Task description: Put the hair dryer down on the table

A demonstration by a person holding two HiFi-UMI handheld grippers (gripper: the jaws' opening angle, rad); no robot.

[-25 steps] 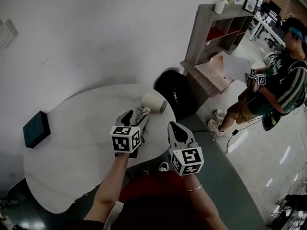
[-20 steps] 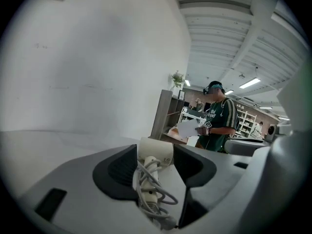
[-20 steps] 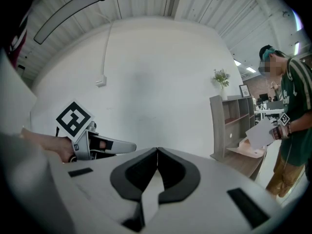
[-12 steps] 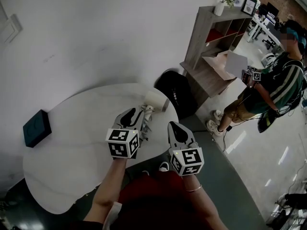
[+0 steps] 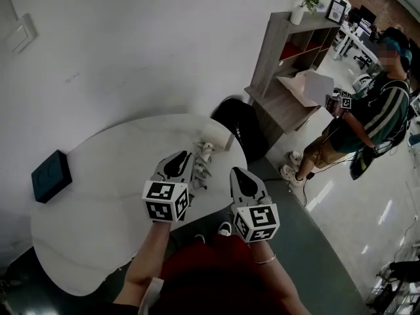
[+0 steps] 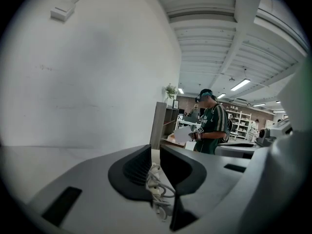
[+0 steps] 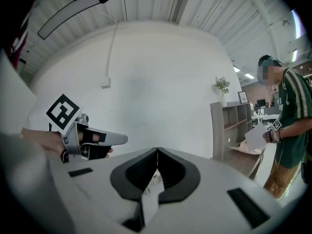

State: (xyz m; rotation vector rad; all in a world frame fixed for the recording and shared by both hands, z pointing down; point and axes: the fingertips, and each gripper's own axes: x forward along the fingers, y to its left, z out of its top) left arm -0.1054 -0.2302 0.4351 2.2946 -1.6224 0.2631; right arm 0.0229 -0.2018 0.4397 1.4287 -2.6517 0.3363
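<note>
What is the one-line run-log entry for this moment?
hair dryer: lying on table | left gripper: jaws nearly together on cord | right gripper: jaws together, empty

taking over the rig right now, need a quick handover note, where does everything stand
Left gripper: jaws a narrow gap apart, with the coiled cord in that gap. Cannot tell whether it is pinched.
Right gripper: shut, empty, idle beside the left.
Hair dryer: appears to lie on the white table near its far edge, just ahead of the left jaws.
Done: the dryer looks set down.
Left: check that the cord is free, open wider if needed, then back the left gripper away.
</note>
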